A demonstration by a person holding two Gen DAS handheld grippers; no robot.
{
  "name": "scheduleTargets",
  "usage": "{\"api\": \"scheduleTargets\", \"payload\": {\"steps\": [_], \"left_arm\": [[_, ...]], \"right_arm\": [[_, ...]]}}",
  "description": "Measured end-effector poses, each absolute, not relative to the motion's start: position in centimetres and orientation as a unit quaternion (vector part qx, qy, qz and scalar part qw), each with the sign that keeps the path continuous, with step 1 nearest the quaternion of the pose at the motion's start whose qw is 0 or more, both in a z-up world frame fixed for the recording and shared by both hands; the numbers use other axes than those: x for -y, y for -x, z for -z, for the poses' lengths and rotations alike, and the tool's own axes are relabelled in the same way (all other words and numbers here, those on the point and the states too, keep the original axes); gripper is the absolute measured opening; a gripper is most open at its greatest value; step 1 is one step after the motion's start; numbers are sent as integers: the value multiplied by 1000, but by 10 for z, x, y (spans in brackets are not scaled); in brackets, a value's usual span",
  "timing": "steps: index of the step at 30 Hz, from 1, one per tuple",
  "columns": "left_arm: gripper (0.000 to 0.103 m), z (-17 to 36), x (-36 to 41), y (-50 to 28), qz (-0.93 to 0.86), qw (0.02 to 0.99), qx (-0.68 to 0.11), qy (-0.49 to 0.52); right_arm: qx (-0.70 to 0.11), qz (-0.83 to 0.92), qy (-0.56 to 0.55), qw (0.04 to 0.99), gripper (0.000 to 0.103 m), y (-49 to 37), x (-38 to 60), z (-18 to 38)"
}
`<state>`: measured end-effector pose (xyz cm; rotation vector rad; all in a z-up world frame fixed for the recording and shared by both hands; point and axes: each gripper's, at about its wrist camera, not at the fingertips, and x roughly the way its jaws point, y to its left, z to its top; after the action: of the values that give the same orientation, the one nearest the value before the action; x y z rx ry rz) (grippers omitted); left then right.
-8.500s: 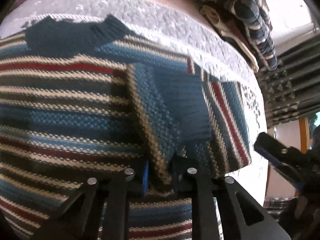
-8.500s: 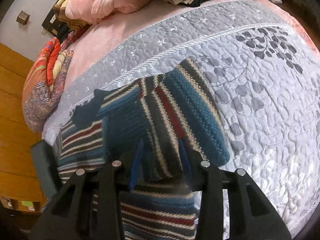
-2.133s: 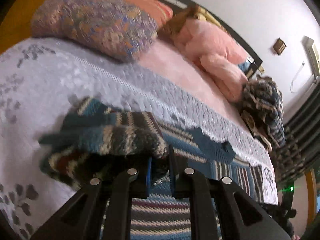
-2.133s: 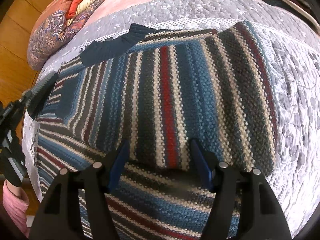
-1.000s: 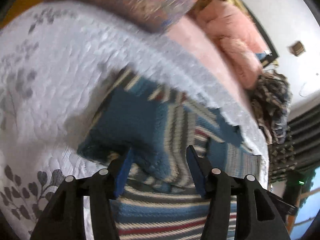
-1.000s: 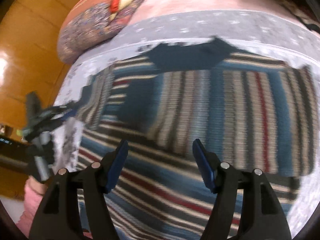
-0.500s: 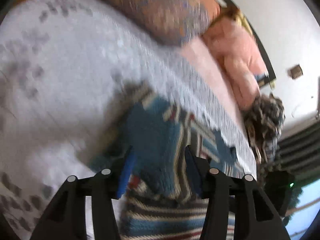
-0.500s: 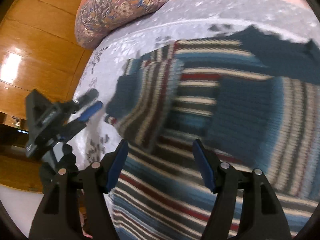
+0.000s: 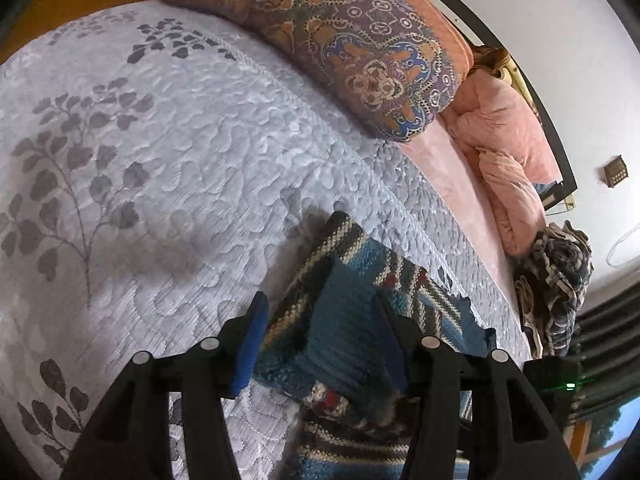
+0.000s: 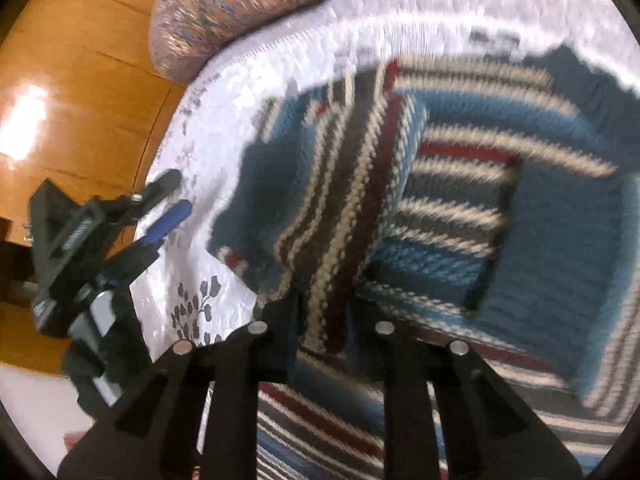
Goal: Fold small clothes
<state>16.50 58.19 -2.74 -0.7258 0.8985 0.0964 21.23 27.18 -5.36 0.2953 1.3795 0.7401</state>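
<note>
Our left gripper (image 9: 320, 328) has its blue-padded fingers (image 9: 250, 336) spread wide, holding nothing; they hang just above the near-left corner of the striped sweater (image 9: 352, 320), where a plain blue sleeve cuff lies folded over the body. Our right gripper (image 10: 322, 316) has its fingers pressed together on a fold of that same sweater (image 10: 460, 208), pinching a striped strip of knit that rises between the tips. The right wrist view is blurred, so the exact edge we grip is hard to make out.

The sweater, banded in blue, cream, dark grey and red, lies spread on the grey quilted bedspread (image 9: 160, 160) of the bed, with a sleeve folded across its front. In the right wrist view the left gripper (image 10: 160, 212) shows at the left edge of the bed, apart from the sweater, over the bedspread's leaf print.

Farther off, beyond the sweater, a patterned purple and orange pillow (image 9: 340, 40) rests at the far side of the bed. To its right lies a pink bundle of bedding (image 9: 508, 152), and farther right a heap of dark plaid clothes (image 9: 560, 276). A wooden floor (image 10: 80, 80) shows to the left of the bed.
</note>
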Motion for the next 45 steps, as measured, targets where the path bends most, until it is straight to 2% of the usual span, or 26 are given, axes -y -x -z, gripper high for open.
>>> {"api": "scheduleTargets", "payload": {"steps": [7, 11, 21, 30, 32, 33, 38, 39, 41, 45], "left_arm": [[54, 23, -546, -172, 1, 842, -436, 317], [54, 24, -516, -177, 38, 845, -448, 289], [54, 50, -453, -183, 78, 842, -493, 203], [56, 59, -448, -180, 79, 847, -494, 183], [56, 58, -451, -179, 81, 844, -495, 189], [56, 56, -452, -179, 81, 843, -495, 193], [57, 41, -453, -179, 84, 841, -489, 216], [58, 41, -452, -180, 86, 840, -491, 215], [58, 42, -447, -180, 88, 839, -495, 208], [58, 52, -442, -181, 86, 835, -507, 196]], "right_arm": [[-589, -320, -106, 735, 16, -215, -219, 4], [-580, -300, -86, 752, 16, -212, -179, -4], [-602, -244, -77, 757, 16, -220, -124, 39], [-633, -211, -90, 739, 18, -223, -120, 87], [-635, -209, -84, 739, 22, -222, -121, 84], [-632, -202, -81, 743, 29, -221, -120, 77], [-585, -214, -50, 781, 32, -209, -127, 29], [-584, -225, -42, 779, 35, -207, -136, 25], [-584, -248, -17, 772, 44, -202, -160, 21], [-595, -277, 24, 755, 49, -198, -210, 30]]}}
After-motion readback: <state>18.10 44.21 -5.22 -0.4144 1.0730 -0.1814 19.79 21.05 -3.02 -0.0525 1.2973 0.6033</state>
